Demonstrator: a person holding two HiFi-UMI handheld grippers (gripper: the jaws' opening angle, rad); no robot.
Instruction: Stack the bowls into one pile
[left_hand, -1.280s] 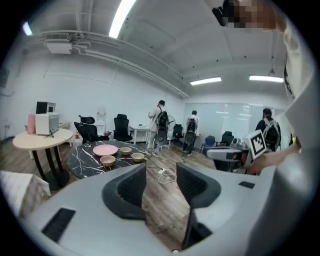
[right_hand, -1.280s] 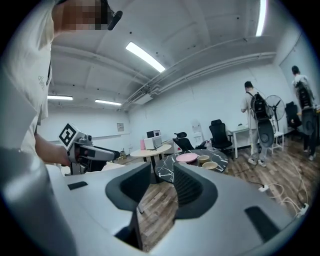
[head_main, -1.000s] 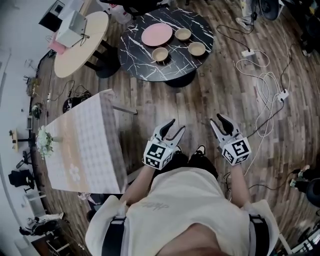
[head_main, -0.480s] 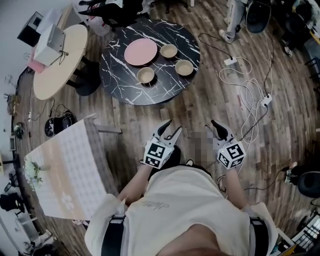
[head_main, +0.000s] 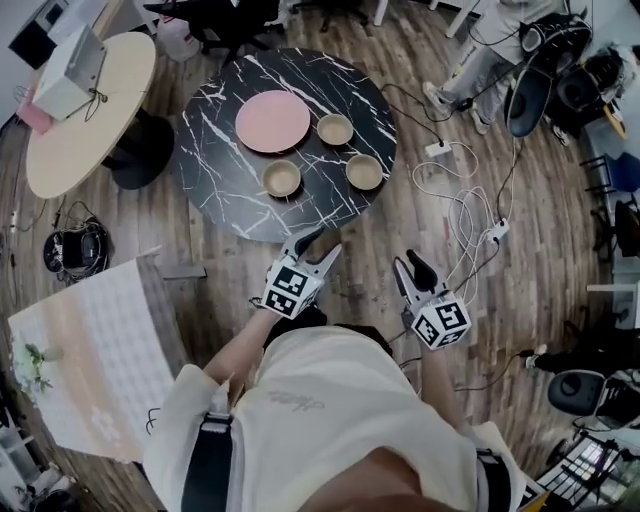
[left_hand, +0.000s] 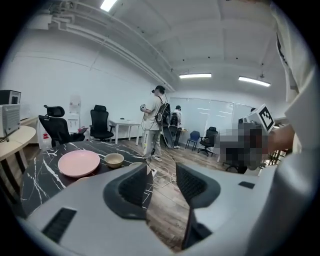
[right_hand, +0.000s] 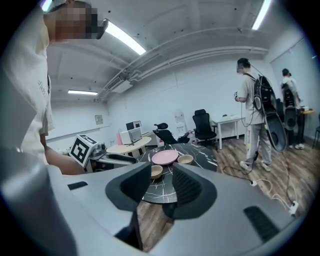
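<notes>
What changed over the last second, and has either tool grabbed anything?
The person walked toward the black marble table; the left tool and right tool now sit close to its near edge. Nothing was taken hold of: both tools are open and empty. The three bowls and the pink plate lie as before, unstacked.
</notes>
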